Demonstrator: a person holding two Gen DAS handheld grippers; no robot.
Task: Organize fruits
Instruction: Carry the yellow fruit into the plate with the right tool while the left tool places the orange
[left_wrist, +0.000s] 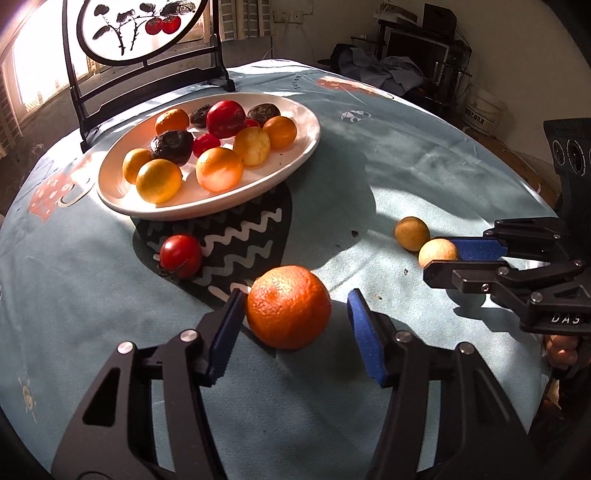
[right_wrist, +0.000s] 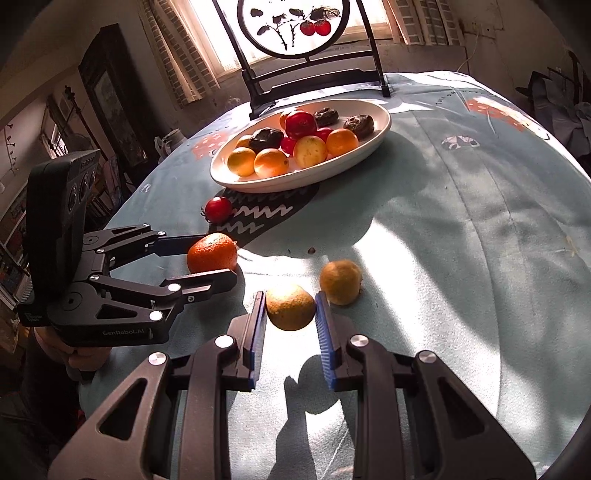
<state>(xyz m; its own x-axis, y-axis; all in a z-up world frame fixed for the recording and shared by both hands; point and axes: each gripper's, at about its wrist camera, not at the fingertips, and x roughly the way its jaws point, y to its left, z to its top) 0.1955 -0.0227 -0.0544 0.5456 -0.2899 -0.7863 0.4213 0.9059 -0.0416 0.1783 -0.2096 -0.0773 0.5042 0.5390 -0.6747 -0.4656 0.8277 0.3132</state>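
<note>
An orange (left_wrist: 289, 307) rests on the blue tablecloth between the fingers of my left gripper (left_wrist: 295, 300). The left pad is against it, the right pad stands off with a gap, so this gripper is open. From the right wrist the same orange (right_wrist: 211, 253) sits between the left gripper's (right_wrist: 218, 258) fingers. My right gripper (right_wrist: 290, 295) is shut on a small yellow-brown fruit (right_wrist: 290, 307), also seen as the pale fruit (left_wrist: 437, 253) in the right gripper (left_wrist: 436, 256). A second yellow fruit (right_wrist: 340, 281) lies just beyond. The white plate (left_wrist: 207, 210) holds several fruits.
A red tomato (left_wrist: 181, 255) lies on a dark zigzag patch (left_wrist: 240, 240) in front of the plate. A black-framed painted screen (left_wrist: 147, 48) stands behind the plate at the table's far edge. A person's hand (left_wrist: 561, 350) holds the right gripper's handle.
</note>
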